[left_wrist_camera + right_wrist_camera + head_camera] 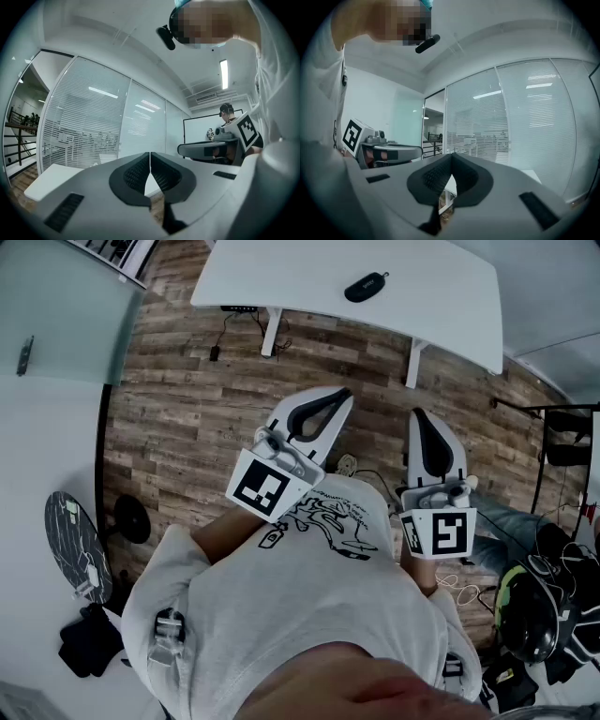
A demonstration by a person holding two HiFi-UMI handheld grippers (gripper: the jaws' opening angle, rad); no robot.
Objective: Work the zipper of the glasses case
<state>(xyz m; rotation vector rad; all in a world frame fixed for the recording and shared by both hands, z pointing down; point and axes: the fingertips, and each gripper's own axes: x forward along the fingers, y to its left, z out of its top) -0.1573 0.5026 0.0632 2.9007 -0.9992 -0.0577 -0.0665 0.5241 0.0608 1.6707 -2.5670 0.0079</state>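
The left tool [339, 397] and right tool [418, 420] are both clenched on nothing, mid-frame. The glasses case [366, 286] lies at top centre on the desk [281, 277], well apart from them, so the zipper work looks wholly undone.

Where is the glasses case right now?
In the head view the dark glasses case lies on the white table at the top, right of centre, well ahead of the left gripper and right gripper, neither touching it.
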